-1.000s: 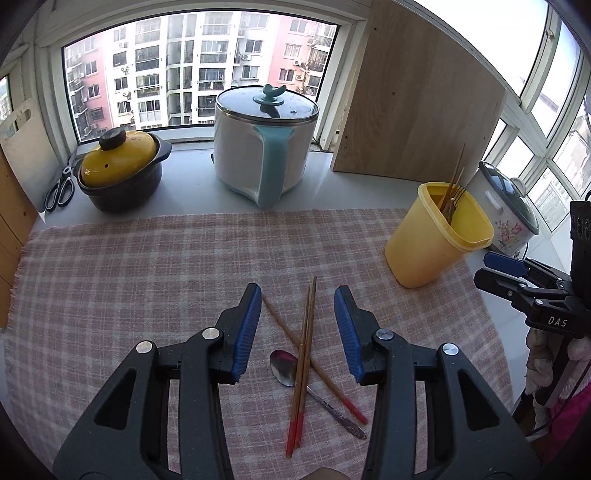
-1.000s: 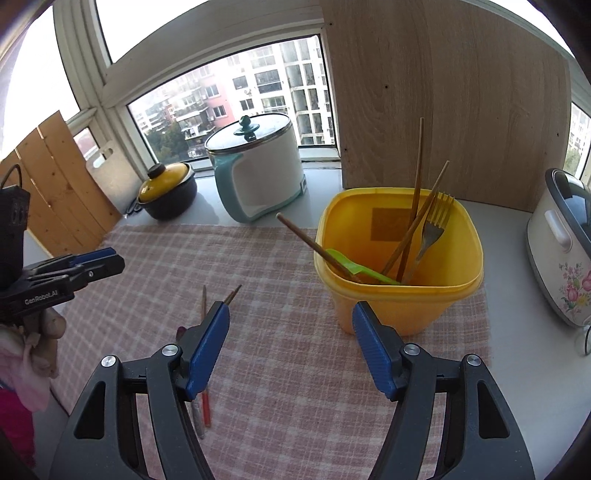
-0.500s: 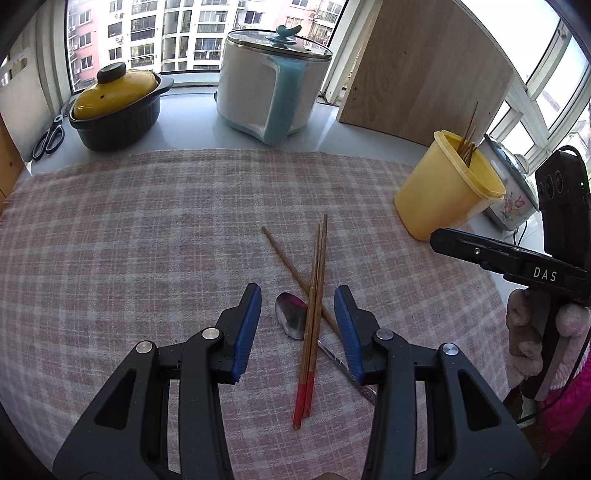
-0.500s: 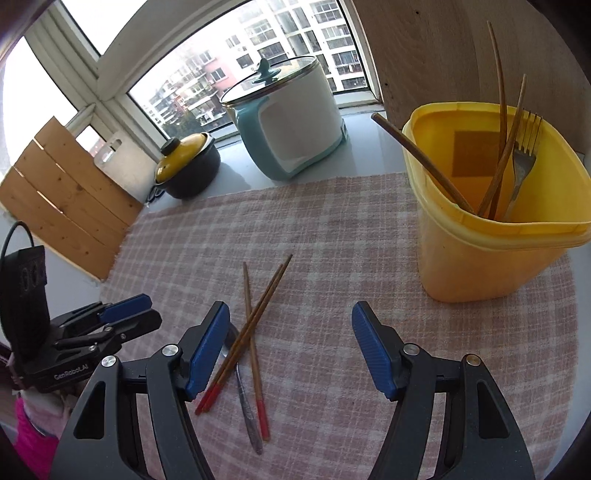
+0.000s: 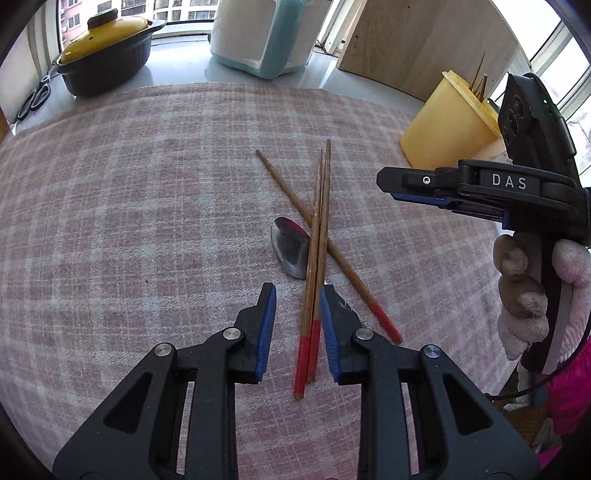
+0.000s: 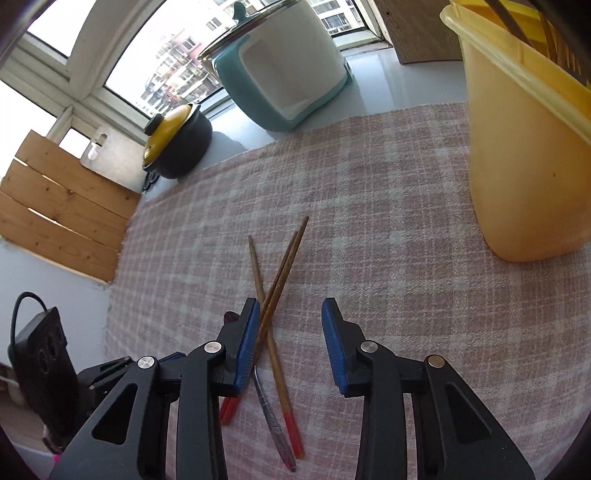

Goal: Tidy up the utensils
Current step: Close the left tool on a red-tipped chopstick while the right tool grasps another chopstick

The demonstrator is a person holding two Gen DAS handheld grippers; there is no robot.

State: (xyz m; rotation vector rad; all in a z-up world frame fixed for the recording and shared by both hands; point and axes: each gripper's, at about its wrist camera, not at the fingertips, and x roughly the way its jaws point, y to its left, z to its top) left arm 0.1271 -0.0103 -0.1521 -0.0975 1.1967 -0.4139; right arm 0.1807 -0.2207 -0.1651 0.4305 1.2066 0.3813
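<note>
A pair of red-tipped wooden chopsticks (image 5: 320,221) lies on the checked cloth, crossed over a third chopstick (image 5: 280,181) and a metal spoon (image 5: 290,247). My left gripper (image 5: 298,290) is low over the pair's red ends with its jaws closing. The pair lies between the pads, close to the right one and apart from the left. My right gripper (image 6: 290,306) is closing too, with the single chopstick (image 6: 277,369) between its pads, untouched. The pair (image 6: 286,258) passes under its left finger. The spoon handle (image 6: 273,417) lies beside them. A yellow utensil tub (image 6: 517,166) stands at the right.
A teal and white cooker (image 5: 258,33) and a black pot with a yellow lid (image 5: 103,48) stand behind the cloth (image 5: 147,221). Scissors (image 5: 33,99) lie at the far left. A wooden board (image 5: 417,44) leans behind the tub (image 5: 439,125). A gloved hand (image 5: 524,291) holds the right gripper.
Both grippers have come down towards the utensils on the cloth, and the jaws of both have narrowed. The right gripper swung from the yellow tub over to the chopsticks.
</note>
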